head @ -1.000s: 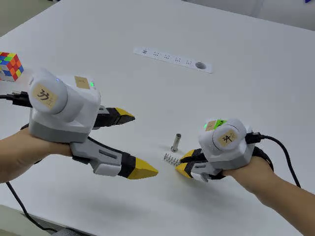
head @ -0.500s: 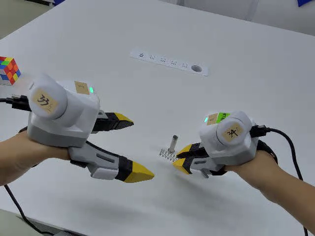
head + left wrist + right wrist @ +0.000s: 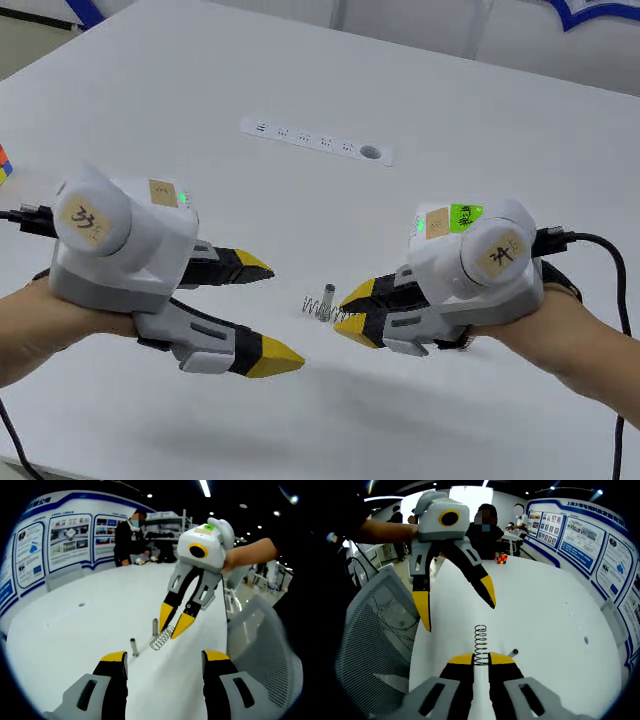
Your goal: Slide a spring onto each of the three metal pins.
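Your right gripper [image 3: 350, 312] is clenched on one end of the spring [image 3: 316, 308]. The coil sticks straight out past the yellow tips, toward your left gripper [image 3: 270, 312]. In the right gripper view the pinch sits at the near end of the coil and the rest hangs free. The spring lies just beside an upright pin [image 3: 328, 297] on the white table [image 3: 450, 120], not on it; whether it touches the table cannot be told. In the left gripper view a second pin [image 3: 134, 646] stands closer to your left jaws. Those jaws are spread wide, holding nothing, and face the spring from a short way off.
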A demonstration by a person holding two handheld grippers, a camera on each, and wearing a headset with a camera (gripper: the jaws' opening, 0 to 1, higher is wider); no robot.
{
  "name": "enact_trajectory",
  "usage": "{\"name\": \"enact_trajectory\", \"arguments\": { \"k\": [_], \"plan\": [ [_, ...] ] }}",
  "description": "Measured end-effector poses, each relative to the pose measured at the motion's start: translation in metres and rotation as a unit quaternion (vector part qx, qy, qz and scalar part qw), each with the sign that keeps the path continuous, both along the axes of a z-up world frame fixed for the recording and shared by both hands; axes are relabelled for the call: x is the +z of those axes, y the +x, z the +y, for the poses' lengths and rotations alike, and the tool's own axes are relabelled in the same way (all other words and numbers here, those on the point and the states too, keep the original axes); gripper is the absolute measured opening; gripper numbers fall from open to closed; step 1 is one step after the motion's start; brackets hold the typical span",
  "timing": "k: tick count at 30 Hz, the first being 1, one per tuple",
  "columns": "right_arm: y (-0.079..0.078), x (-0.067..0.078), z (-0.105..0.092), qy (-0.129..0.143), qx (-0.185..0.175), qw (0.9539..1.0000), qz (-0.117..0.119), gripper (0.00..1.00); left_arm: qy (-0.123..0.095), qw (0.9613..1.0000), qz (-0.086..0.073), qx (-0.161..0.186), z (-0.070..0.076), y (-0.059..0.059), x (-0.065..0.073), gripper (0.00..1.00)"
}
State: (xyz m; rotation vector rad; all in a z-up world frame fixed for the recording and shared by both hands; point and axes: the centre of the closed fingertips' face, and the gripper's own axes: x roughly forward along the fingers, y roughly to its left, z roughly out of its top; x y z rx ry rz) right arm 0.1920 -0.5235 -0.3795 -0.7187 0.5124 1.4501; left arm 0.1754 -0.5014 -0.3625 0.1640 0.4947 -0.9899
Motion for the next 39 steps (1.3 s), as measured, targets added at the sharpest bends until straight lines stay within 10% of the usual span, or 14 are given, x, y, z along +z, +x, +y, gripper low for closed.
{"name": "enact_trajectory", "arguments": {
  "k": [23,33,39],
  "plan": [
    [-0.044,0.024,-0.003,0.009,0.075,0.9969,-0.022,0.11,-0.014,0.9975,-0.024,-0.065,-0.03,-0.021,0.01,0.17],
    [-0.05,0.026,-0.002,0.007,0.097,0.995,-0.025,0.11,-0.015,0.9958,-0.02,-0.088,-0.032,-0.031,0.012,0.11],
    [-0.05,0.028,-0.001,0.013,0.099,0.9948,-0.018,0.12,-0.002,0.9937,-0.044,-0.103,-0.033,-0.033,0.013,0.1]
  ]
}}
